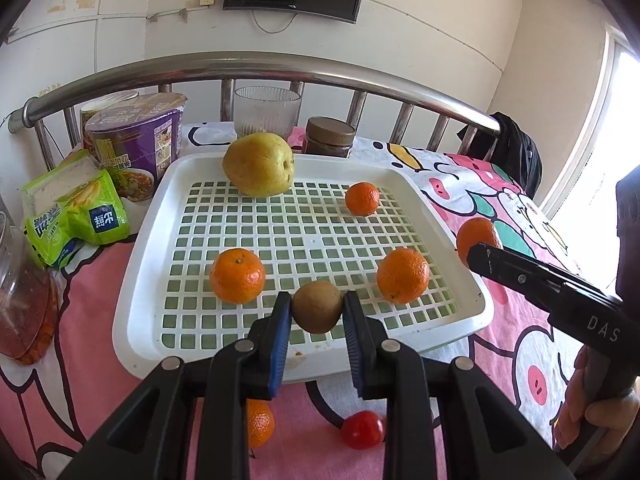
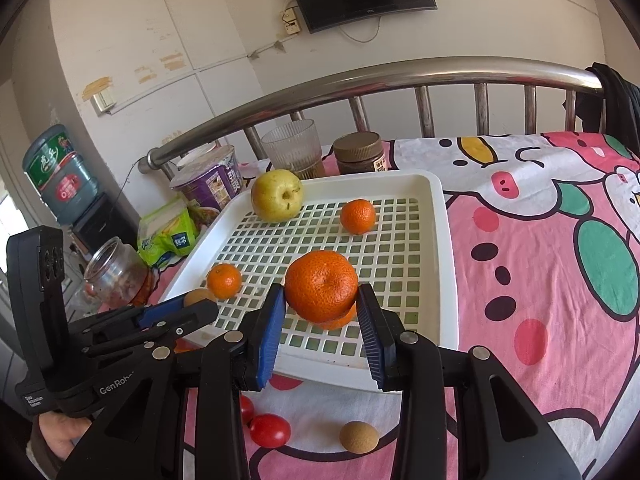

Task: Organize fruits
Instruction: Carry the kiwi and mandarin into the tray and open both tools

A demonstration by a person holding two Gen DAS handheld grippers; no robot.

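Note:
A white slotted tray (image 1: 168, 184) (image 2: 436, 208) lies on the pink bedsheet. It holds a yellow pear (image 1: 259, 164) (image 2: 277, 196) at the back and three tangerines (image 1: 237, 276) (image 1: 402, 276) (image 1: 362, 199). My left gripper (image 1: 317, 310) is shut on a brown kiwi (image 1: 317, 307) just above the tray's front part. My right gripper (image 2: 321, 300) is shut on a large tangerine (image 2: 321, 285) held above the tray's near right part; it also shows in the left wrist view (image 1: 476, 236).
On the sheet in front of the tray lie a tangerine (image 1: 260, 422), red tomatoes (image 1: 363, 429) (image 2: 270, 430) and a brown kiwi (image 2: 359, 436). Behind the tray stand noodle cups (image 1: 138, 144), a glass (image 1: 266, 110), a brown jar (image 1: 329, 136), a green snack bag (image 1: 76, 208) and the metal rail (image 1: 256, 72).

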